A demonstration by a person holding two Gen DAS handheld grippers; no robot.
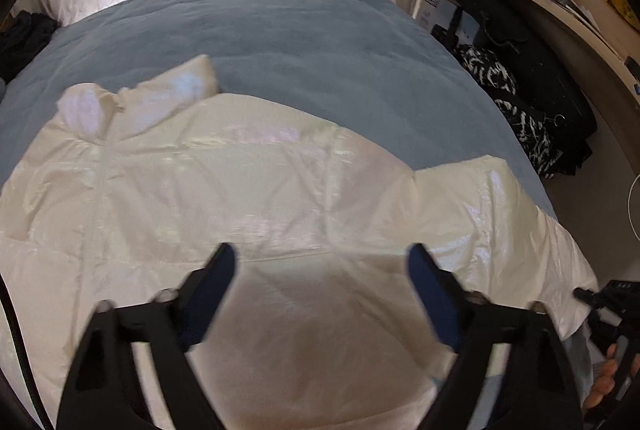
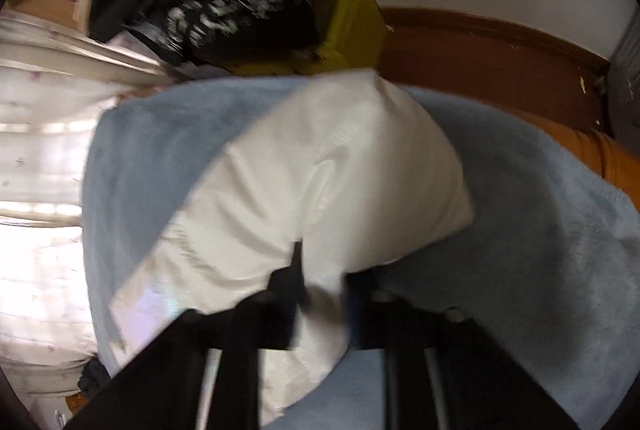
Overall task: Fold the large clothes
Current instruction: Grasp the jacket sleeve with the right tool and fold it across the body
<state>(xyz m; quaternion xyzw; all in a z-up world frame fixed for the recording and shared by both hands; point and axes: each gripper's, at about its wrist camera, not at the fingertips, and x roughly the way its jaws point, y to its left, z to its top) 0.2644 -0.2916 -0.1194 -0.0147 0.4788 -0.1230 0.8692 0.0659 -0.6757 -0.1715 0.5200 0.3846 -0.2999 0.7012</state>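
white puffer jacket (image 1: 248, 197) on blue blanket (image 1: 280, 41); right hand-held gripper (image 2: 320, 294) pinches it, left hand-held gripper (image 1: 322, 270) gapes above.

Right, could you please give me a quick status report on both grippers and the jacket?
Left gripper jaws open above the white jacket, nothing held. Right gripper shut on a jacket sleeve. Jacket lies spread on the blue blanket. Nothing in the way.

The left tongs (image 1: 322, 262) point steeply down, jaws standing well apart with nothing between the dark blue pads (image 1: 216, 286). The right tongs (image 2: 324, 290) also tilt steeply down, jaws drawn close together and pinching a fold of white fabric. At the left view's lower right edge, a hand (image 1: 608, 382) grips the other tool's handle.
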